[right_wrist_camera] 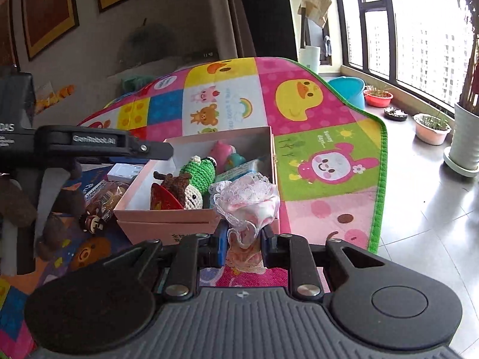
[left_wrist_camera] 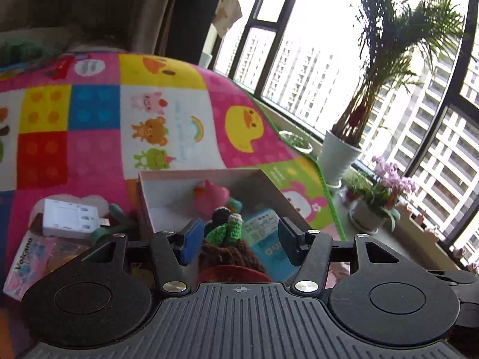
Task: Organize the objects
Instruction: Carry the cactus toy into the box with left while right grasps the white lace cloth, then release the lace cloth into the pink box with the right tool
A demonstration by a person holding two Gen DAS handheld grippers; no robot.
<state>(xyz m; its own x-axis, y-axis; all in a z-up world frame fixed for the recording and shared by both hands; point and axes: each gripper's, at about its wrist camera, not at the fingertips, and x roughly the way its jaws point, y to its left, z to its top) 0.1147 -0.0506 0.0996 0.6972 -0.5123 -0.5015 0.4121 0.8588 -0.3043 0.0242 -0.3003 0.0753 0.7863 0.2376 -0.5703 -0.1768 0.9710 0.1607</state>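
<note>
From my left wrist view, the left gripper (left_wrist_camera: 236,240) stands spread over one pink box (left_wrist_camera: 271,185), a crocheted doll (left_wrist_camera: 229,236) loose between its fingers. In the box I count one pink toy (left_wrist_camera: 211,196) and one blue packet (left_wrist_camera: 266,239). One white charger (left_wrist_camera: 70,218) lies at nine o'clock.

From my right wrist view, the right gripper (right_wrist_camera: 241,243) pinches one lace pouch (right_wrist_camera: 248,202) at the box's (right_wrist_camera: 167,220) near corner. Only here do I see the left gripper's arm (right_wrist_camera: 89,146) at ten o'clock and four plant pots along the window.
</note>
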